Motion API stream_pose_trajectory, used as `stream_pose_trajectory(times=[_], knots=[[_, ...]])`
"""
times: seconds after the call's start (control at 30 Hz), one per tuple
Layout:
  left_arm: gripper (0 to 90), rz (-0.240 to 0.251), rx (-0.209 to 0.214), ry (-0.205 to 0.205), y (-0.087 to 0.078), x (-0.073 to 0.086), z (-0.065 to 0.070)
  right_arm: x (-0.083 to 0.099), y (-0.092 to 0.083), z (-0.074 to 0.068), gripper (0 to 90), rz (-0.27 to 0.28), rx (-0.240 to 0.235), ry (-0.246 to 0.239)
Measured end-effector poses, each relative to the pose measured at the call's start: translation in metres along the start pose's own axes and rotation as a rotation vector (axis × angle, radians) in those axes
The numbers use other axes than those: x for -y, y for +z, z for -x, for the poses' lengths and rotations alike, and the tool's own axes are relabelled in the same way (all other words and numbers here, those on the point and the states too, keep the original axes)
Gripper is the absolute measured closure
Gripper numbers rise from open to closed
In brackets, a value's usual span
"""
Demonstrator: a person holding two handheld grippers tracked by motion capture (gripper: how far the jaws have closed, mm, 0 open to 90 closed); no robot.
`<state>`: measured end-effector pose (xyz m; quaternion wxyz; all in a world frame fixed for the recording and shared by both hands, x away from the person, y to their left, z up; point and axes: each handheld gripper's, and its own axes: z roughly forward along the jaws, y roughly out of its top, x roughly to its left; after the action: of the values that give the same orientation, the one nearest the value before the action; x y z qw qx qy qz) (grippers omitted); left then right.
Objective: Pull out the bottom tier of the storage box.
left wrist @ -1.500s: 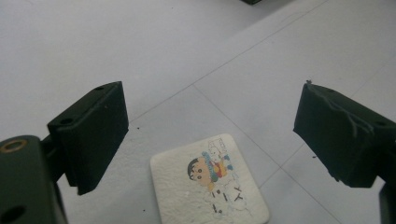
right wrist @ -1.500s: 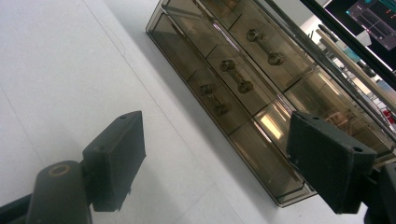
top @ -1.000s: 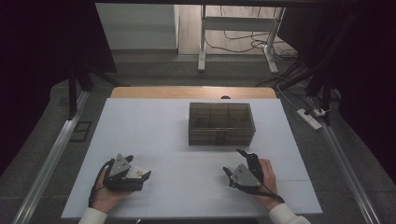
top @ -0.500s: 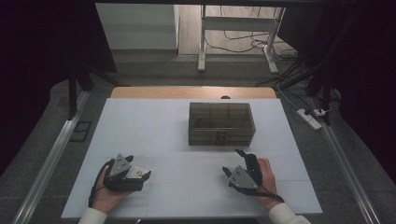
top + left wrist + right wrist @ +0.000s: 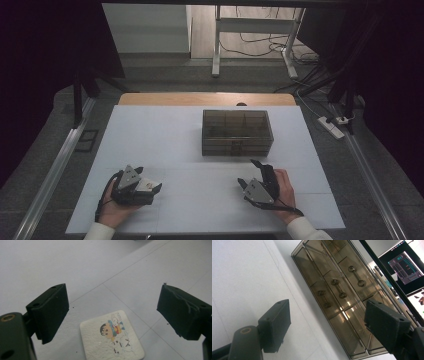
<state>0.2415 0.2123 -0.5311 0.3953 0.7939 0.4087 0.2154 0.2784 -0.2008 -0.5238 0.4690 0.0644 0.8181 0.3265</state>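
Note:
A smoky transparent drawer box (image 5: pixel 237 132) stands at the middle of the white table (image 5: pixel 165 130); the right gripper view shows its front with three drawers and metal handles (image 5: pixel 339 291). A small white square card with a cartoon picture (image 5: pixel 112 337) lies flat on the table between the jaws of my left gripper (image 5: pixel 112 312), which is open over it near the front left (image 5: pixel 149 186). My right gripper (image 5: pixel 251 174) rests near the front right, open and holding nothing, pointing toward the box (image 5: pixel 329 312).
Metal rails run along both sides of the table (image 5: pixel 55 170). Beyond the far edge are a wooden strip (image 5: pixel 200 98), a white frame's legs and cables on the floor (image 5: pixel 250 37). A power strip (image 5: pixel 333 126) lies at the right.
Both hands have shifted only slightly; the right gripper has edged a little toward the front. The card and the box have not moved.

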Motion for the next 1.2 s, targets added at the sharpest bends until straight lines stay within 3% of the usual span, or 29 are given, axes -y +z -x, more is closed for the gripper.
stream_pose_trajectory(times=[0.6,0.87,1.2], knots=[[10.6,-0.007,-0.001,0.006,0.001,0.000,0.000,0.000,0.006,-0.002,21.5,0.009,0.013,-0.034],[10.7,-0.009,-0.001,0.007,0.001,0.000,0.000,-0.003,0.008,-0.005,21.7,0.010,0.016,-0.075],[10.7,-0.010,0.000,0.007,0.001,0.000,0.001,-0.004,0.013,-0.006,22.0,0.013,0.019,-0.081]])
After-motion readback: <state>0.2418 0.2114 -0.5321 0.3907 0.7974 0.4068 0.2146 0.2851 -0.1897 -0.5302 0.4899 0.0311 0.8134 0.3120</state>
